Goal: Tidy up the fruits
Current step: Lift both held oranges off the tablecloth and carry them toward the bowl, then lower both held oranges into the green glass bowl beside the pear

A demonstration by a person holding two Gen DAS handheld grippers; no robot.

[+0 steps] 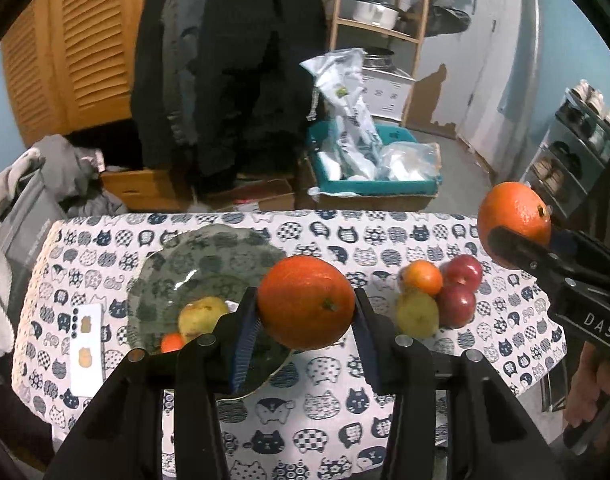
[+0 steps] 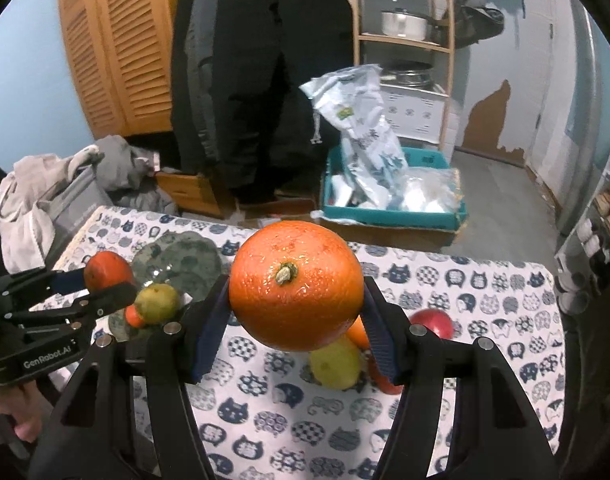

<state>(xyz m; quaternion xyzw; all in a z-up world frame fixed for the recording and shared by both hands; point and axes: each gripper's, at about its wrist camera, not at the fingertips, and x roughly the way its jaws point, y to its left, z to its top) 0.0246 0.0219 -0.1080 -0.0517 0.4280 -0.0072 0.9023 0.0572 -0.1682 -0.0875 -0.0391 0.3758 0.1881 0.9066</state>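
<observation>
Two oranges up, one pinched in each of your grippers.
L gripper [image 1: 307,308] clamps its orange [image 1: 307,302] at frame ctr, over the plate's [image 1: 209,256] right edge; pear [image 1: 201,316] and small orange on the plate. R gripper [image 2: 296,300] clamps the second orange [image 2: 296,285] above the fruit pile [image 1: 437,296] at mid-right on the cat-print cloth [image 1: 313,412].

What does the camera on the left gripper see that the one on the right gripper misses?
Only the left wrist view shows the white card on the cloth and both red apples in the fruit pile. Only the right wrist view shows the left gripper from the side, clamped on its orange. Both show the glass plate holding a pear, and the right gripper shut on another orange.
</observation>
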